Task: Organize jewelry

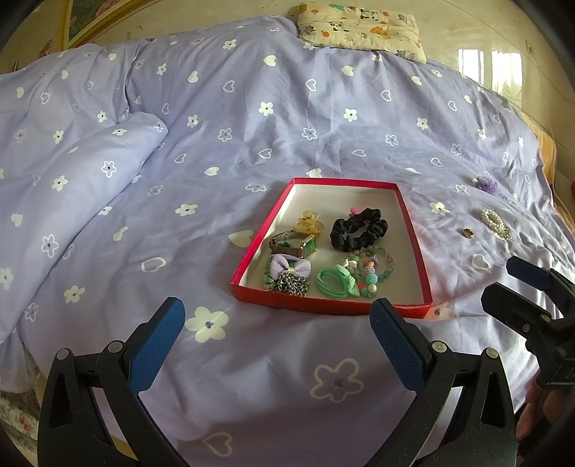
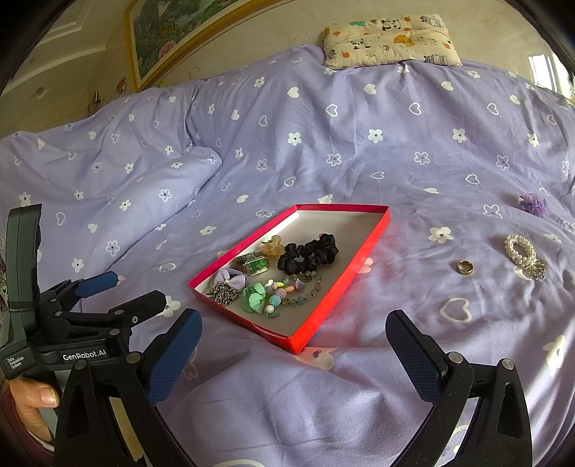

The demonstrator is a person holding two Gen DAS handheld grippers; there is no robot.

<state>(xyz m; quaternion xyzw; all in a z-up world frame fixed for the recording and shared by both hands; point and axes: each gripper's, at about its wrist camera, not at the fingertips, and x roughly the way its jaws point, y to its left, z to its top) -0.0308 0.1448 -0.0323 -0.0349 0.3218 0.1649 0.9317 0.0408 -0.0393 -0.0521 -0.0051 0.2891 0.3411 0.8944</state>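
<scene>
Jewelry box (image 1: 413, 233) on bedspread (image 1: 251, 125); ring (image 2: 465, 267) clearer in right view. Both grippers' jaws released, empty.

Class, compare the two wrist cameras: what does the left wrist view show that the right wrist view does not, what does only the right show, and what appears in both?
Only the left wrist view: the left gripper seen along its own open jaws, with the right gripper at the frame's right edge.

Only the right wrist view: a framed painting on the wall, and the hand holding the left gripper.

Both: the red box holding a black scrunchie, plus a ring, pearl bracelet and purple flower piece loose on the bedspread.
</scene>
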